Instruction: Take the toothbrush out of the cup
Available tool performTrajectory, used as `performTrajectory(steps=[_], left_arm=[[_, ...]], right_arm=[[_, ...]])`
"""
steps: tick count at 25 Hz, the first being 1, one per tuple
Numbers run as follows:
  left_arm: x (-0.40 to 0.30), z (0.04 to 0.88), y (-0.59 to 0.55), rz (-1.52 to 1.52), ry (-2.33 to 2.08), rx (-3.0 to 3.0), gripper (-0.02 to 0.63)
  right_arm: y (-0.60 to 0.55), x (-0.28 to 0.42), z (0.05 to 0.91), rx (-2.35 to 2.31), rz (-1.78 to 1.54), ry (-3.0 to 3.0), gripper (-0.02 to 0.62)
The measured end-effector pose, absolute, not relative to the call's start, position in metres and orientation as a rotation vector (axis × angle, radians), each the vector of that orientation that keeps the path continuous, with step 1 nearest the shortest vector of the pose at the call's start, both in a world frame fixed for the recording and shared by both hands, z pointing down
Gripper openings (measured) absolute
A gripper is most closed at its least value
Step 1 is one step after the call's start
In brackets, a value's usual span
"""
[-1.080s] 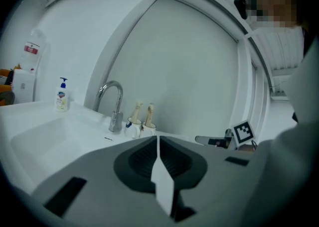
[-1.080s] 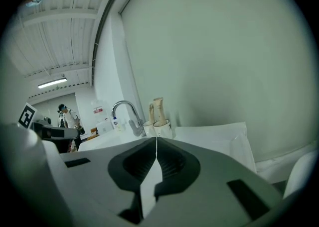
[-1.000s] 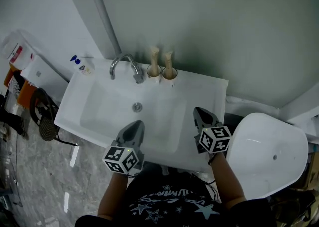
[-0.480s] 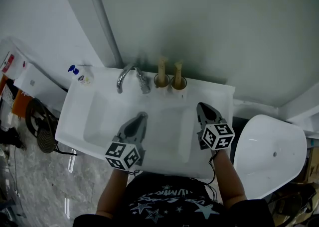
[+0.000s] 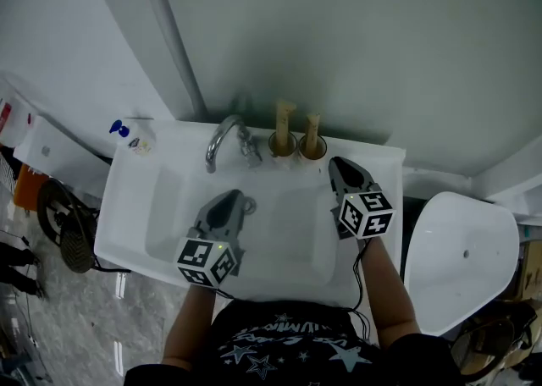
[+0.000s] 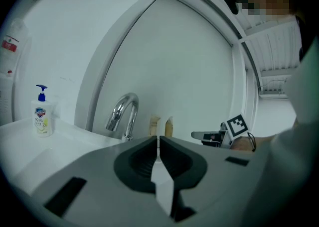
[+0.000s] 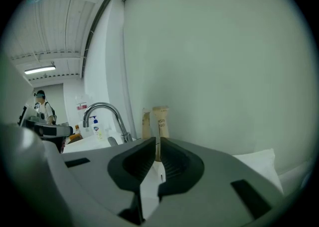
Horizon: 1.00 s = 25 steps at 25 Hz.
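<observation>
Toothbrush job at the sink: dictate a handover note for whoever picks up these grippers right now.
Left gripper: shut, empty, over the sink basin near the faucet.
Right gripper: shut, empty, close to the right cup.
Things: left cup and right cup on the sink's back rim, right of the faucet. One toothbrush stands in the left cup, another toothbrush in the right.
Done: nothing taken out.
Left: open a gripper, grip a toothbrush, lift it clear.

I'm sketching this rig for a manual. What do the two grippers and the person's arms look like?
Both the left gripper and right gripper are grey, tapering to dark ribbed pads. Each carries a white cube with black square markers. A thin black cable runs by the right wrist. The person wears a dark star-print T-shirt, sleeves short.
</observation>
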<state>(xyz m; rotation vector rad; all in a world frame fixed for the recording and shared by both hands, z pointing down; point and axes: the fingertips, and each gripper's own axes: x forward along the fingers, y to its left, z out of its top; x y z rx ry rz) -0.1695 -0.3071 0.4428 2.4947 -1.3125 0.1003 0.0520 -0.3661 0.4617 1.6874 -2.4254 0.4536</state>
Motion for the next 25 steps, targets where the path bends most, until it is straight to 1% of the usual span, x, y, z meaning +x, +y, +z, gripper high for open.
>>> performTrajectory(steps=[4, 5, 6, 7, 17, 25], left_arm=[[-0.171, 0.442, -0.318, 0.109, -1.332, 2.520, 0.028], [-0.170, 0.442, -0.321, 0.111, -1.338, 2.527, 0.028], [-0.170, 0.442, -0.324, 0.114, -1.346, 2.531, 0.028], [-0.170, 0.443, -0.327, 0.118, -1.353, 2.532, 0.028], [-0.168, 0.456, -0.342, 0.153, -1.363, 2.525, 0.028], [-0.167, 0.466, -0.347, 0.162, -1.321, 2.517, 0.028]], right_arm=[[-0.384, 0.045, 0.468, 1.695, 0.436, -2.386, 0.020], [-0.388, 0.044, 0.470, 1.692, 0.433, -2.379, 0.037], [-0.393, 0.042, 0.472, 1.688, 0.433, -2.374, 0.086], [-0.397, 0.041, 0.474, 1.687, 0.433, -2.370, 0.114], [-0.431, 0.035, 0.487, 1.698, 0.309, -2.330, 0.120], [-0.445, 0.028, 0.498, 1.691, 0.296, -2.303, 0.124]])
